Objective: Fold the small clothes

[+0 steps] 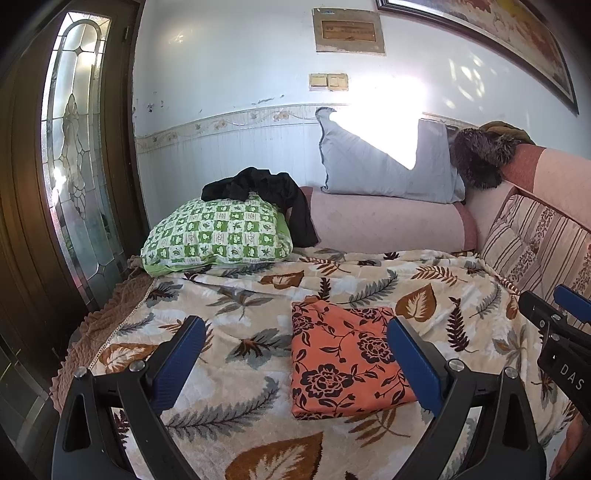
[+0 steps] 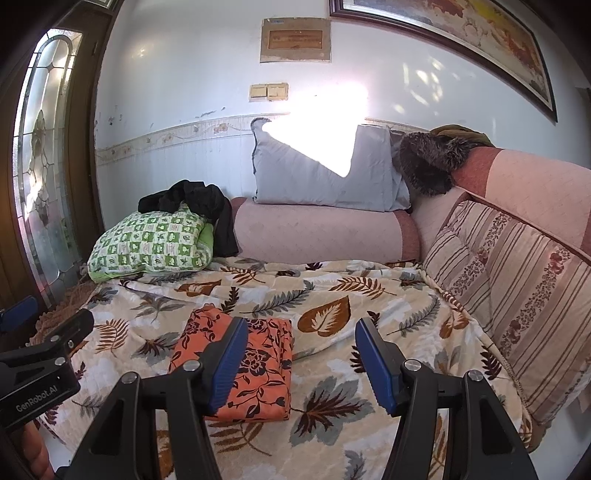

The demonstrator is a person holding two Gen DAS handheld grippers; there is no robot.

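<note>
Sofa bed: leaf-print blanket (image 1: 229, 302) spread over the whole near surface; pink bolster (image 1: 388, 221) across the far end; striped cushions (image 2: 517, 288) along the right side.
Wall: white, with a framed picture (image 2: 461, 33) at upper right and a glazed door panel (image 1: 74, 147) at far left.
Grey pillow (image 1: 384, 166): leaning on the wall above the bolster, partly washed out by sunlight.
Green checked pillow (image 1: 218, 232): far left on the blanket, beside the bolster.
Black garment (image 1: 269, 192): crumpled, draped over the green pillow's top and hanging down its right side.
Orange floral garment (image 1: 347, 362): folded into a flat rectangle, lying near centre on the blanket.
Left gripper (image 1: 295, 358): jaws spread wide, empty, above the blanket; folded garment seen between and behind its fingers.
Right gripper (image 2: 301, 362): jaws apart, empty, just right of the folded garment.
</note>
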